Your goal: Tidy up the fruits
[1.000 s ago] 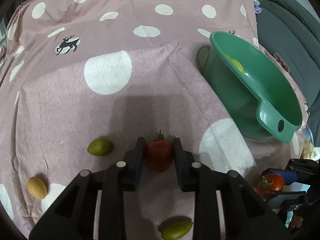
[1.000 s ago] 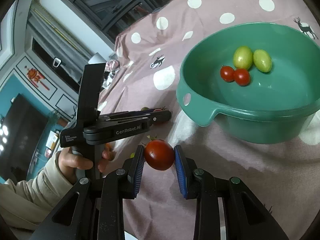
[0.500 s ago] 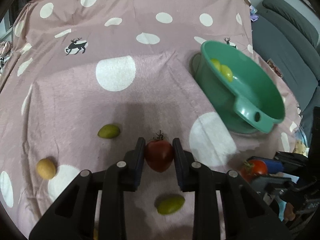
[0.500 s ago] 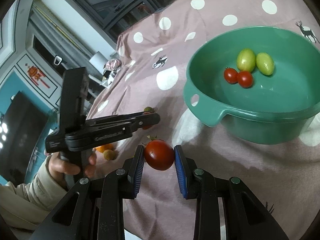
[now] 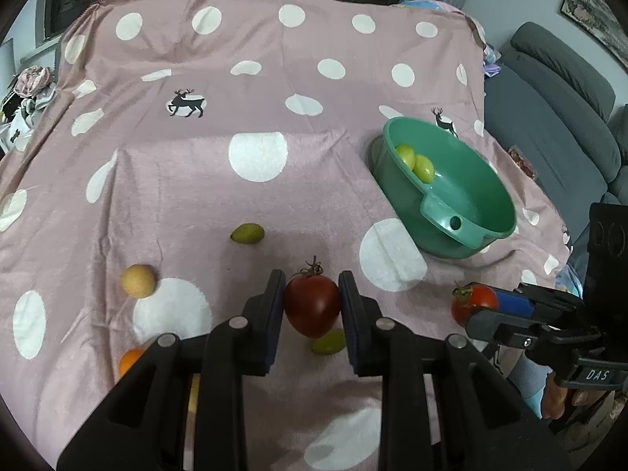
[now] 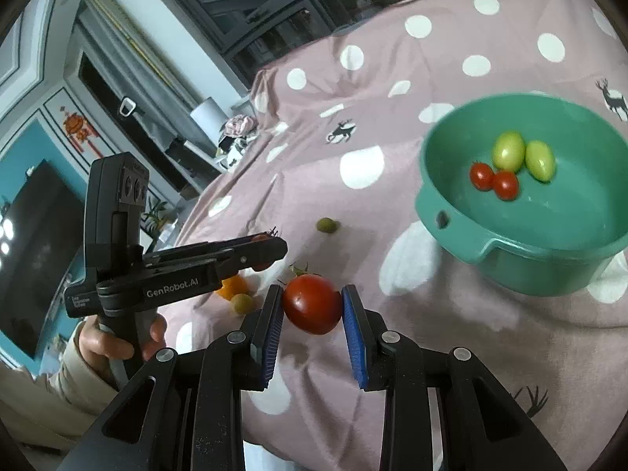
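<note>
My left gripper [image 5: 312,304] is shut on a dark red tomato [image 5: 312,306] and holds it above the pink dotted cloth. My right gripper [image 6: 312,308] is shut on a red tomato [image 6: 312,303], also lifted; it shows in the left wrist view [image 5: 473,308] at lower right. The green basin [image 5: 486,212] stands at the right and holds two green fruits [image 6: 524,155] and two small red tomatoes [image 6: 494,180]. Loose on the cloth lie a green fruit [image 5: 247,233], a tan fruit [image 5: 137,280], another green fruit [image 5: 327,342] and an orange one [image 5: 131,359].
A grey sofa [image 5: 557,90] stands beyond the table's right edge. A shelf with clutter [image 6: 235,133] and a dark screen [image 6: 35,251] are off the left side. The cloth [image 5: 255,90] hangs over the far edge.
My left gripper has risen and drawn back with the dark tomato, so more cloth shows. My right gripper has shifted left with its tomato; the basin now sits farther right.
</note>
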The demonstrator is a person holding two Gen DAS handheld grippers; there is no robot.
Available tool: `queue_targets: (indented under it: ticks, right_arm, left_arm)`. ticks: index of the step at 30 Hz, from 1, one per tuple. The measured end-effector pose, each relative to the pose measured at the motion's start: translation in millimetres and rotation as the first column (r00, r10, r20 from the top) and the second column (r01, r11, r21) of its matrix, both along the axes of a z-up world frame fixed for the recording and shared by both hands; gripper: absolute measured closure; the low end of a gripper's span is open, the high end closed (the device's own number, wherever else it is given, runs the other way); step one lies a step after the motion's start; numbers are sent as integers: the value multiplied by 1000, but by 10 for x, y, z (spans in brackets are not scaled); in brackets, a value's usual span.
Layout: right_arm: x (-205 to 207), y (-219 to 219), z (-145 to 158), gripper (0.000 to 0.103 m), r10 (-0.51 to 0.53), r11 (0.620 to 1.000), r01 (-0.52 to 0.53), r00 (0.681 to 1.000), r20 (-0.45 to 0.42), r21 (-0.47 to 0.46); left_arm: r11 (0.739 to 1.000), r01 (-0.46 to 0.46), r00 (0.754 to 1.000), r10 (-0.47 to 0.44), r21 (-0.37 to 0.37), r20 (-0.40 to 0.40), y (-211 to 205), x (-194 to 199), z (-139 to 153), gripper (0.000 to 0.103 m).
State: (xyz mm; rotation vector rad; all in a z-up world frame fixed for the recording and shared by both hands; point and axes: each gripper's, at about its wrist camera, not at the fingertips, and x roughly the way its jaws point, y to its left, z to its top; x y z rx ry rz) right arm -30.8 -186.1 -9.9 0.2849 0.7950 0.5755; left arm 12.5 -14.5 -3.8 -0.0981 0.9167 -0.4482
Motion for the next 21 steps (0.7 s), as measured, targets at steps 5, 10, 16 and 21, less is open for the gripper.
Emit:
queue_targets:
  ticks: [5,10,16,21]
  right_arm:
    - [-42,90,74,71,13,1000,-13,1000,14,-20]
    - [-81,165,159,71,20,999,-19,999,30,-36]
    - [-81,194,224,71,9,999,-7,999,53,-45]
    - [-80,171,234,71,-12,999,15,998,65,-43]
  left_arm:
    - [1000,-2,1000,2,-18,27,58,-86,86,76]
    - [999,3,999,-1,-36,51,88,-142,165,76]
    - [999,15,996,-11,-45,90,96,-149,292,76]
    - [998,36,993,-30,-46,113,43,-114,369,76]
